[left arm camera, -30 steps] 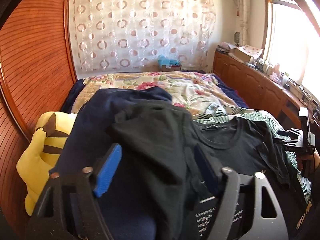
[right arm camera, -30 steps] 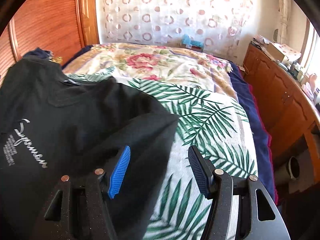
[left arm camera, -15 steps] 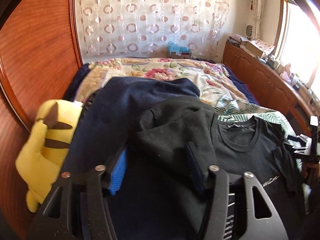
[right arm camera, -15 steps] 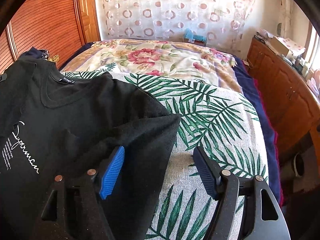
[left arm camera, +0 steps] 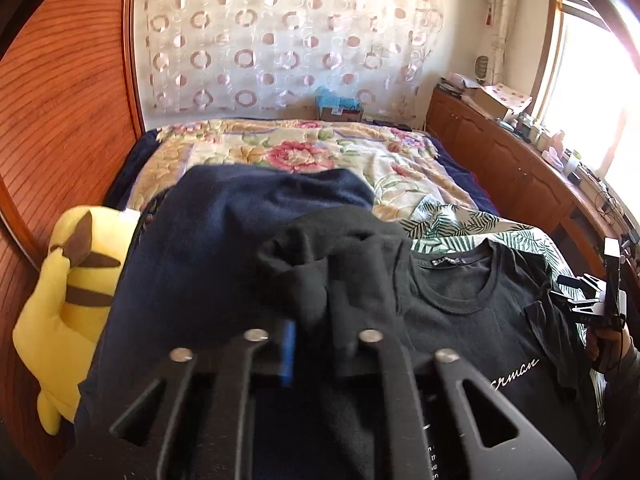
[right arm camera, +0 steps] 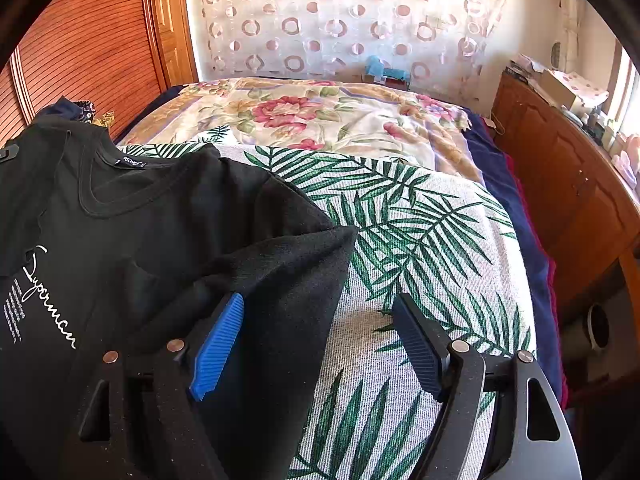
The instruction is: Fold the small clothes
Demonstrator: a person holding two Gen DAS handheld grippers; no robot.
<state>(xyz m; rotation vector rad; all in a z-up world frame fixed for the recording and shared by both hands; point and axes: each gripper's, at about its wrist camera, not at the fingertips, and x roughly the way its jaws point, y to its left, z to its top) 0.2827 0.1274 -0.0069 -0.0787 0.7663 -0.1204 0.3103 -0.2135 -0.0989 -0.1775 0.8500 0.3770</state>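
Left wrist view: the left gripper (left arm camera: 316, 344) points down toward a bed, and its jaws have just closed tightly on a bunched fold of a black T-shirt (left arm camera: 472, 312), the sleeve on that side. Only a thin edge of one blue pad (left arm camera: 287, 350) shows beside the pinched cloth. The shirt lies face up across the near part of the bed, its round collar and neck label toward the far wall and white script lettering on its chest. Its gripped sleeve rests on a navy blue garment (left arm camera: 224, 240) spread just beside it. A yellow plush toy (left arm camera: 68, 308) with brown markings sits against the wooden wardrobe (left arm camera: 60, 112) at the bed's edge. At the far right of this view the right gripper (left arm camera: 592, 300) appears, held in a person's hand (left arm camera: 608, 340). Right wrist view: the right gripper (right arm camera: 320, 340) hovers over the shirt's other sleeve (right arm camera: 288, 280), and its jaws have just been opening and now stand wide apart. One blue pad (right arm camera: 218, 346) sits over the black cloth, while the other lies over a white spread with green palm leaves (right arm camera: 420, 232); the sleeve's edge lies between them, not pinched. Beyond the palm spread lies a floral blanket (right arm camera: 320, 116), then a sheer curtain with ring patterns (right arm camera: 340, 20), and a wooden cabinet (right arm camera: 560, 184) runs along the window side.
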